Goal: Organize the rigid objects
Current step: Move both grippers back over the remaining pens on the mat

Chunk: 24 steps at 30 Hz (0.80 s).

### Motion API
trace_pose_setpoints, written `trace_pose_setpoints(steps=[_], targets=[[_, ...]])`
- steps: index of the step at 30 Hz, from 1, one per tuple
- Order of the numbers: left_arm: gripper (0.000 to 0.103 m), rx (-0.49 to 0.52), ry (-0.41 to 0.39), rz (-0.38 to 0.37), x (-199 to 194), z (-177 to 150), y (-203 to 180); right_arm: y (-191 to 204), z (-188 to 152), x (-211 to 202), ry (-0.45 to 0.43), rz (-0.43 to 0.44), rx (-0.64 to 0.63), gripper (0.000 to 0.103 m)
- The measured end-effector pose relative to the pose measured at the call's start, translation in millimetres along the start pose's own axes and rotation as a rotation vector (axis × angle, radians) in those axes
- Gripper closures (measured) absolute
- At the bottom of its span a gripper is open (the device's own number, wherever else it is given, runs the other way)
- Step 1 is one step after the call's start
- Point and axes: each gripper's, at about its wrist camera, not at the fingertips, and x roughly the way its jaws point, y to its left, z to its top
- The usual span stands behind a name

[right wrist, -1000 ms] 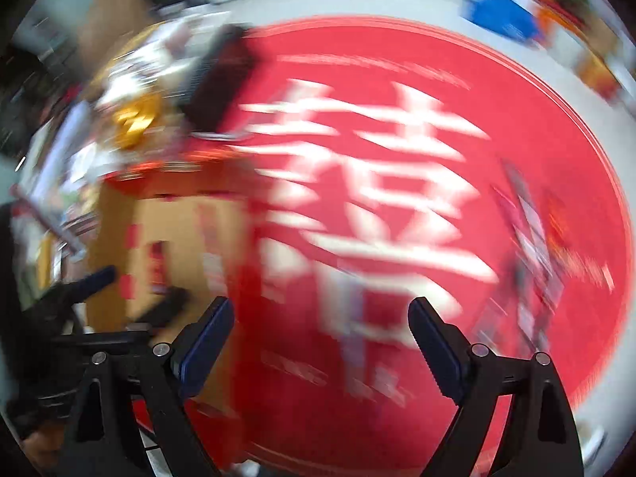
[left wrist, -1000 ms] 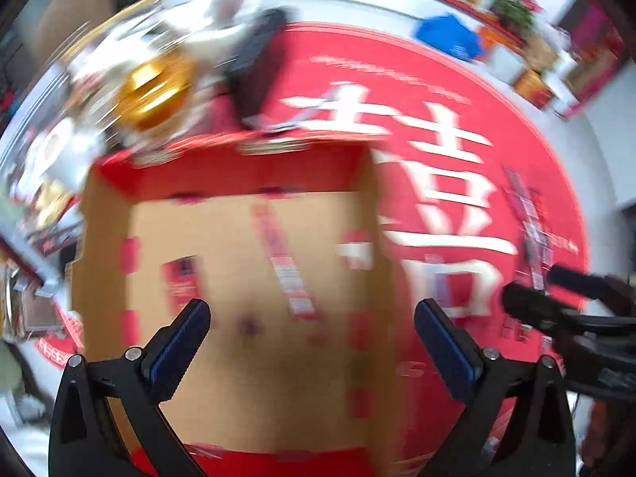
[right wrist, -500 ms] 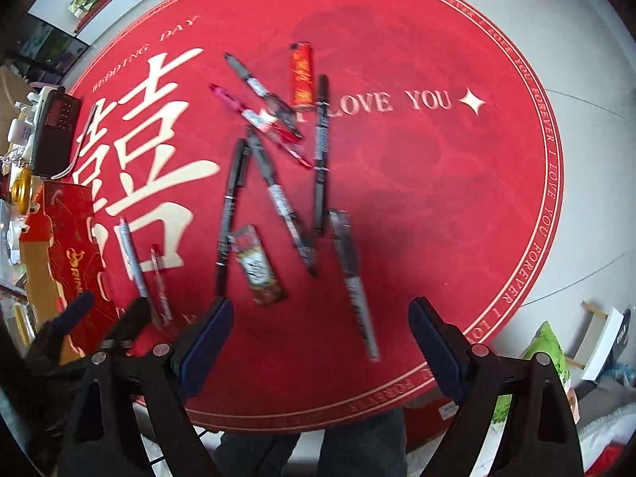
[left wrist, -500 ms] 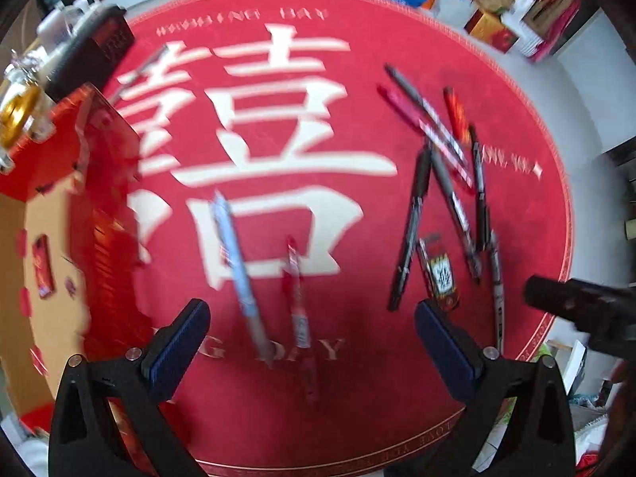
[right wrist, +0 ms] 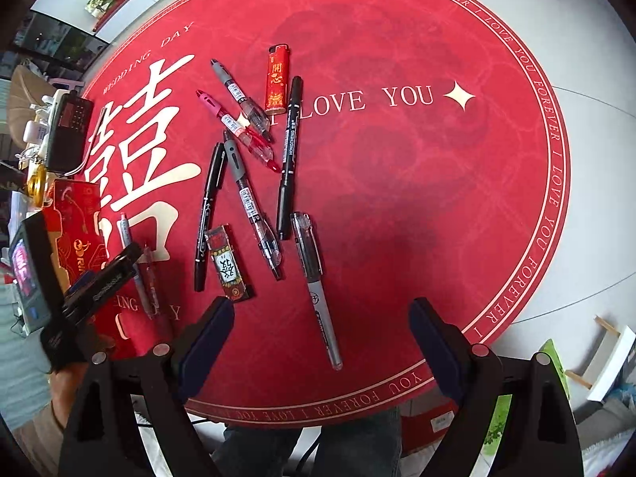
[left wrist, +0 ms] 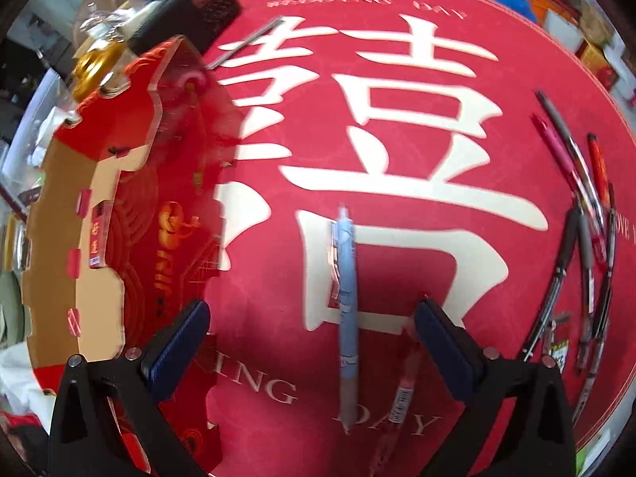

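Tongs [left wrist: 312, 348] agape above blue pen [left wrist: 346, 302]

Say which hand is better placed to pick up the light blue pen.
Left. Its open tongs already straddle the light blue pen. The right tongs hang over a clear-capped pen instead.

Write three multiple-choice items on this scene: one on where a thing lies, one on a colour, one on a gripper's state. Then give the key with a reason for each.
1. Where does the light blue pen lie?
A. inside the box
B. on the red mat, between the left gripper's fingers
C. on the white floor

2. What colour is the lighter beside the black marker?
A. red
B. green
C. white

3. How does the right gripper stand?
A. shut on a pen
B. shut on nothing
C. open, holding nothing

Key: 1 B, the left gripper frames it on the mat; 2 A, its body is red with gold print; 3 C, its pads stand wide apart with nothing gripped.
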Motion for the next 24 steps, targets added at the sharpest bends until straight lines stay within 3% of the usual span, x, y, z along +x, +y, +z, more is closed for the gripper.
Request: trace_pose_setpoints(steps=[5, 9, 11, 12, 15, 19, 21, 24], targets=[[0.000, 0.038, 0.103, -0.177, 23, -4, -30, -11, -4, -2, 0.001, 0.015, 0.037, 0.013], [0.000, 0.024, 0.099, -0.274, 27, -2, -47, -18, -4, -6, -0.009, 0.010, 0.055, 0.013], [0.000, 0.038, 0.113, -0.393, 23, 1, -62, -20, -4, -7, -0.013, 0.006, 0.062, 0.013], [0.000, 0.052, 0.116, -0.417, 20, 3, -68, -21, -3, -6, -0.014, 0.001, 0.066, 0.013], [0.000, 0.031, 0.065, -0.365, 9, 10, -64, -22, -1, -7, -0.019, -0.024, 0.067, 0.013], [0.000, 0.027, 0.085, -0.259, 18, 6, -43, -22, -1, -3, -0.017, -0.042, 0.060, 0.013], [0.000, 0.077, 0.105, -0.242, 31, 3, -37, -22, -2, 3, 0.002, -0.040, 0.067, 0.013], [0.000, 0.222, 0.065, -0.211, 33, 0, -46, -18, -5, 8, 0.011, -0.033, 0.070, 0.013]])
